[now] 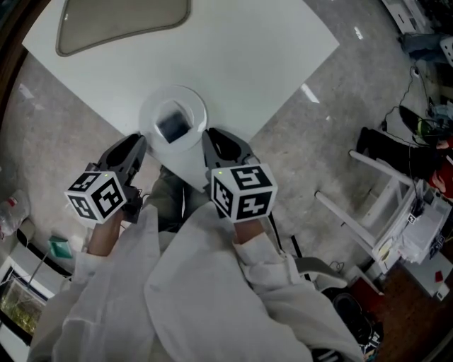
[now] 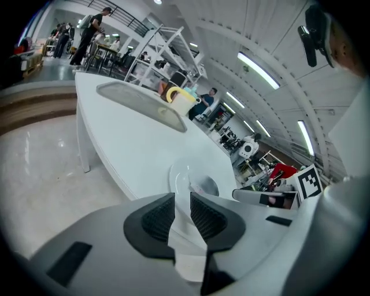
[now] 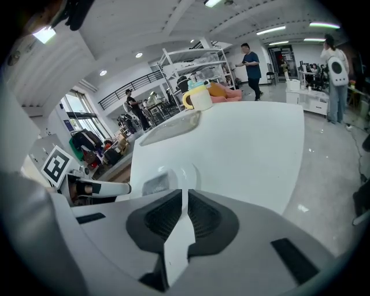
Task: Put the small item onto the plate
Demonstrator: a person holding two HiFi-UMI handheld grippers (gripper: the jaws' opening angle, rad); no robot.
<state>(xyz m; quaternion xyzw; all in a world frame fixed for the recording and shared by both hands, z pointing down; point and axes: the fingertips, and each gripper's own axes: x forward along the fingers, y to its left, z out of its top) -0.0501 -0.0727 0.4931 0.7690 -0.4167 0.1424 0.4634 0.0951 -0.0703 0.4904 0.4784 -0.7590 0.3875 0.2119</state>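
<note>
While the item sits on the plate, itself on the tabletop, 2 grippers flank that plate: left gripper, jaws slightly apart and empty; right gripper, jaws closed on nothing.

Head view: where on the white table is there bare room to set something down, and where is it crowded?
Bare: the middle of the table, between the grey tray at far left and the plate, out to the right corner. Crowded: the near corner, where the plate with the small grey item is flanked by the left gripper and right gripper.
</note>
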